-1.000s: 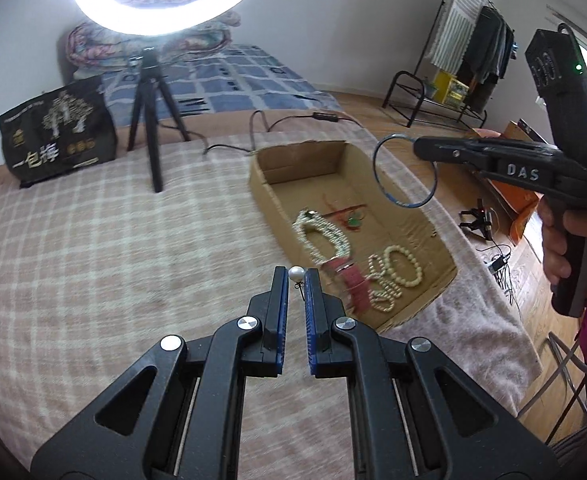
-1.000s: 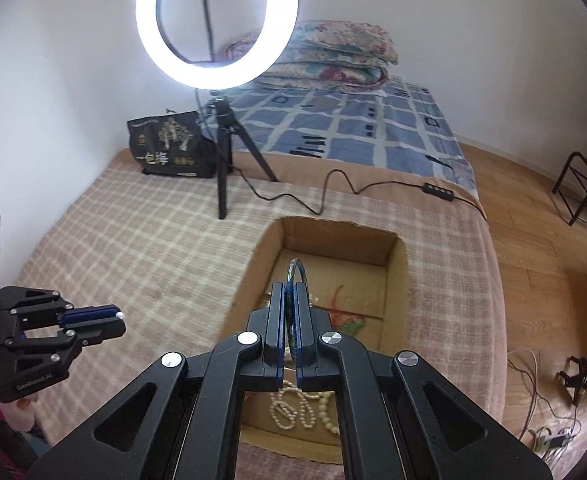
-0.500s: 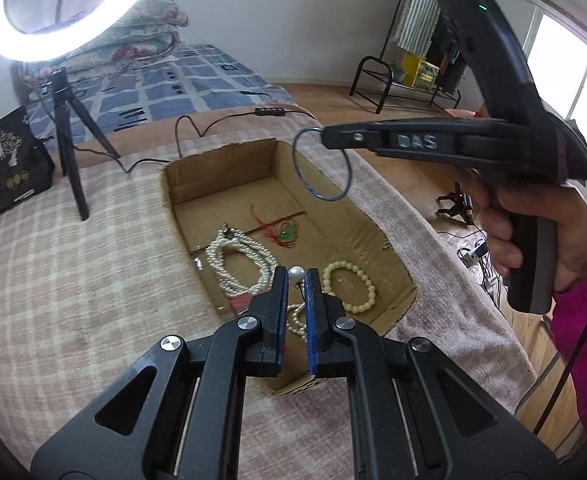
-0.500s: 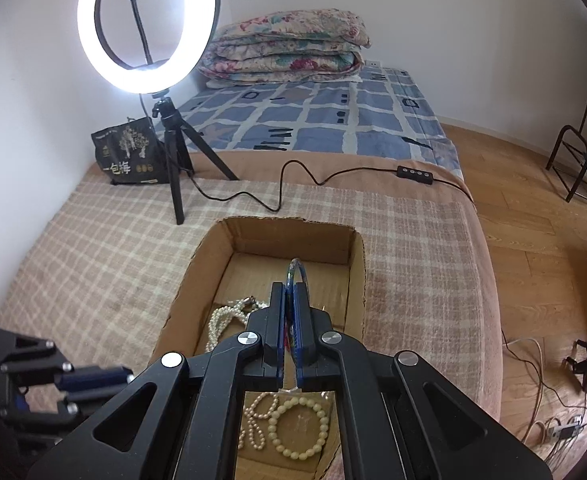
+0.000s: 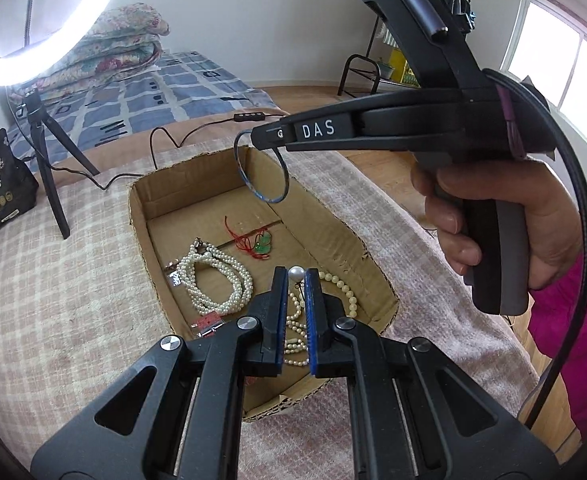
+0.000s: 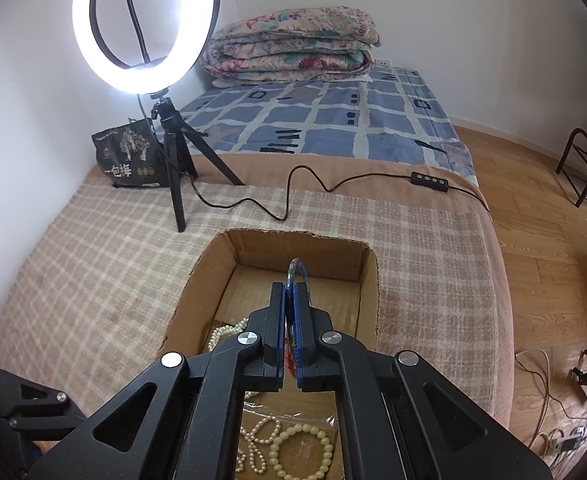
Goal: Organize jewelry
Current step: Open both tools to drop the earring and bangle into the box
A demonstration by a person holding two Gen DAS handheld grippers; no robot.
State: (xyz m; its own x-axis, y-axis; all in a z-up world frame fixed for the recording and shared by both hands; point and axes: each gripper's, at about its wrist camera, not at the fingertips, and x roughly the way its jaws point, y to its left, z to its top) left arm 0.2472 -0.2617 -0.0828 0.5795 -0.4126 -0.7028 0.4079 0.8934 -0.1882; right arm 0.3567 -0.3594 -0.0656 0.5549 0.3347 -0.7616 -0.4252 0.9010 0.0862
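Observation:
My left gripper (image 5: pixel 296 276) is shut on a white pearl (image 5: pixel 296 273) and holds it above the near end of an open cardboard box (image 5: pixel 335 216). My right gripper (image 6: pixel 292 286) is shut on a thin blue bangle (image 6: pixel 298 267), held on edge above the box (image 6: pixel 197 280). The bangle (image 5: pixel 247 178) hangs from the right gripper's tip (image 5: pixel 259 138) in the left wrist view. In the box lie a pearl necklace (image 5: pixel 217 280), a red cord with a green pendant (image 5: pixel 259 240) and cream bead bracelets (image 6: pixel 301 450).
The box sits on a checked blanket (image 6: pixel 93 260) over a bed. A ring light on a tripod (image 6: pixel 173 152), its cable with a control (image 6: pixel 429 181) and a black bag (image 6: pixel 131 158) stand beyond the box. Wood floor (image 6: pixel 553 240) lies to the right.
Both grippers have moved in over the box, and the box looms closer in both views. The pearl and the bangle stay gripped.

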